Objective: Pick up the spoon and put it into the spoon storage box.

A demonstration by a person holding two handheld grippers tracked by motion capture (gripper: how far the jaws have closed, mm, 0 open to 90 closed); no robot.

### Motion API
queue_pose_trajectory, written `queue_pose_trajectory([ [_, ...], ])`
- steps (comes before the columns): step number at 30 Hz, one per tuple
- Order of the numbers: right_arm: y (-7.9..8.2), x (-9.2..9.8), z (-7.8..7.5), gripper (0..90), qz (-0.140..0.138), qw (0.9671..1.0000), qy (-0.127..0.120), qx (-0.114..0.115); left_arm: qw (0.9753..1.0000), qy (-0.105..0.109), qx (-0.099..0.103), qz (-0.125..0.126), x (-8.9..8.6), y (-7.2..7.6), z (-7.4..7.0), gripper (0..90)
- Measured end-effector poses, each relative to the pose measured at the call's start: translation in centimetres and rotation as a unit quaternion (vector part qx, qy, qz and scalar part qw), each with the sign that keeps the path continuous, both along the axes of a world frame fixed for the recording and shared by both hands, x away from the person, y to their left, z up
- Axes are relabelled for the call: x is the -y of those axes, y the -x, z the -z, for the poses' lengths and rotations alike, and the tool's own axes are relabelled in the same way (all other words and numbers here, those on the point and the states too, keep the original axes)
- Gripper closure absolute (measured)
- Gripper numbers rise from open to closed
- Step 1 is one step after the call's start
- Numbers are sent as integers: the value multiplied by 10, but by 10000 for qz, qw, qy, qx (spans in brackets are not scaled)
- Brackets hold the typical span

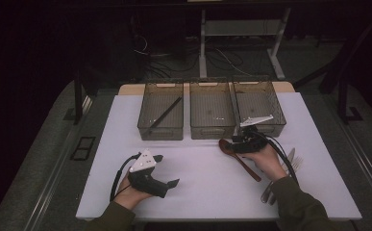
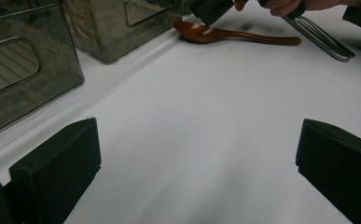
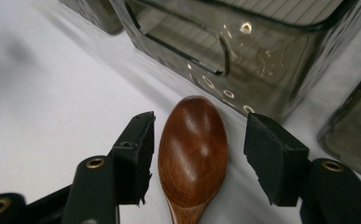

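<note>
the right gripper [image 3: 197,154] stands open with its jaws on both sides of the bowl of the wooden spoon [image 3: 193,151], not yet pressing it; better to close gently and evenly, because the polished brown bowl is rounded and may slip. the spoon lies flat on the matte white worktop [image 1: 198,168], toward its far right part, just before the smoky transparent plastic bins [image 1: 211,115]. the left gripper [image 1: 167,180] rests wide open and empty near the front edge.

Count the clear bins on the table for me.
3, in a row along the far edge: left bin holding a dark stick, middle bin, right bin behind the right gripper.
</note>
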State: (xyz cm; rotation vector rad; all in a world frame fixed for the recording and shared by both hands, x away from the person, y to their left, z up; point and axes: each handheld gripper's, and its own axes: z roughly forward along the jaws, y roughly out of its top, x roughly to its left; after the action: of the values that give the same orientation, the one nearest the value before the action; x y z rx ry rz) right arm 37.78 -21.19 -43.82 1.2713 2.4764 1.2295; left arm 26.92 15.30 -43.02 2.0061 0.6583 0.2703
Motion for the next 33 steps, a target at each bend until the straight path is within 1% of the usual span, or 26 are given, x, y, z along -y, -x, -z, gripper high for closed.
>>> queue_pose_trajectory([
  [6, -1, -3, 7, 470, -49, 9998, 137, -107, 10000, 2, 1, 15, 1, 0, 1, 0],
  [11, -1, -4, 9, 496, -69, 9997, 181, -134, 10000, 2, 1, 15, 1, 0, 1, 0],
  [15, -1, -6, 10, 497, -77, 9996, 210, -159, 10000, 3, -3, 15, 1, 0, 1, 0],
  [22, 0, -6, 10, 522, -80, 9995, 279, -118, 10000, 1, 4, 14, 1, 0, 1, 0],
  [33, 4, -11, 9, 554, -192, 9985, 518, 8, 10000, -9, 27, 25, 1, 0, 0, 0],
])
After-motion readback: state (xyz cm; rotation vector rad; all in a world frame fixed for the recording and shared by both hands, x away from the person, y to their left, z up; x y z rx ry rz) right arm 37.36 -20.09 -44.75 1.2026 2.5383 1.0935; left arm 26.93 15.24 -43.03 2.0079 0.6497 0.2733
